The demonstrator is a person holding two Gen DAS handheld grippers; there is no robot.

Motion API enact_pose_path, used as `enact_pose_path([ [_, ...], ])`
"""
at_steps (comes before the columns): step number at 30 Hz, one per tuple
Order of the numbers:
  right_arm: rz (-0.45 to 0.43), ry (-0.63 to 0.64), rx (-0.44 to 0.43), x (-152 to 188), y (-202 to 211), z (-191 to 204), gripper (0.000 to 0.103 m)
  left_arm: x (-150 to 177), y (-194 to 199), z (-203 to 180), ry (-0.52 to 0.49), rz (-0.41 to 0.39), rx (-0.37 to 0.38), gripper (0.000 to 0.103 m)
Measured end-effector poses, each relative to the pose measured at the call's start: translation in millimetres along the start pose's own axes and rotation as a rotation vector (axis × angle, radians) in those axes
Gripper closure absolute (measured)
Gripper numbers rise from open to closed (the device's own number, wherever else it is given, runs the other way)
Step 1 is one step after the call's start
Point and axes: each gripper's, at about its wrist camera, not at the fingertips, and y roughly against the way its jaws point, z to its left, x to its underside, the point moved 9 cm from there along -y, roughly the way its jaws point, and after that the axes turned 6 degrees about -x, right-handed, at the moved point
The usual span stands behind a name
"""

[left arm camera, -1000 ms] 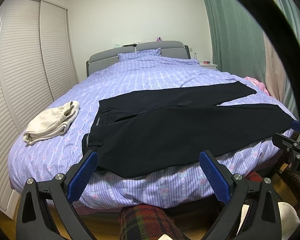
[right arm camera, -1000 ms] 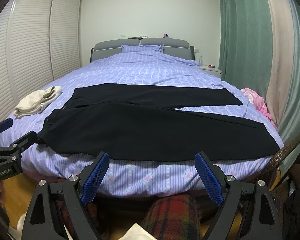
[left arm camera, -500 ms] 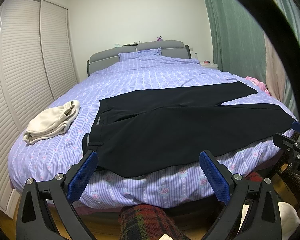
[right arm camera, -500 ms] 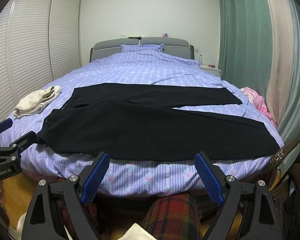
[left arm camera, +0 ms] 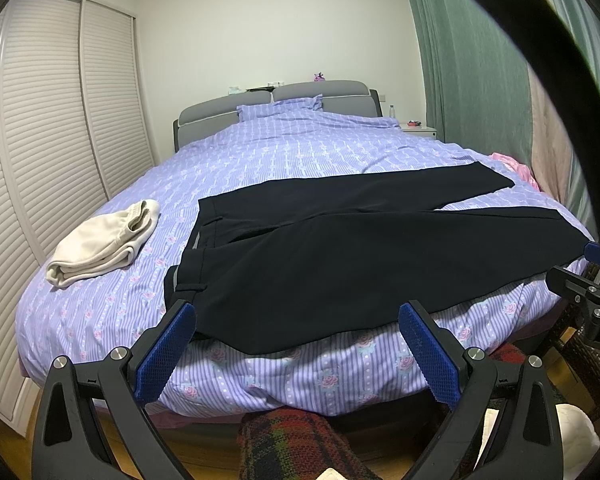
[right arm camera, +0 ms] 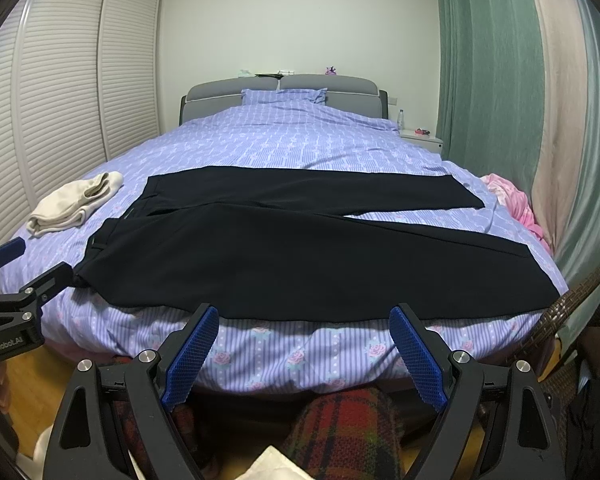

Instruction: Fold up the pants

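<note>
Dark navy pants lie spread flat across the foot of the bed, waistband to the left, both legs running right and splayed apart. My left gripper hangs open in front of the bed's near edge, below the waist end, touching nothing. My right gripper is also open, held off the bed's edge below the near leg. Each gripper shows at the other view's side edge.
A bed with a lilac striped cover fills the room. A folded cream garment lies at its left side. Pink cloth sits at the right edge by green curtains. Slatted wardrobe doors stand left. Plaid-clad legs show below.
</note>
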Motion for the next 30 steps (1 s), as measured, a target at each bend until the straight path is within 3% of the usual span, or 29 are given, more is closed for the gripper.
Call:
enact_pose_path([
  [15,0.032,-0.005,-0.001,6,-13,-3,0.015,7,-12,6,0.017,0.031,-0.009,0.0],
  [30,0.152,-0.17,-0.15,39,-103,9,0.015,45,-73,65,0.164,0.162,-0.069,0.0],
])
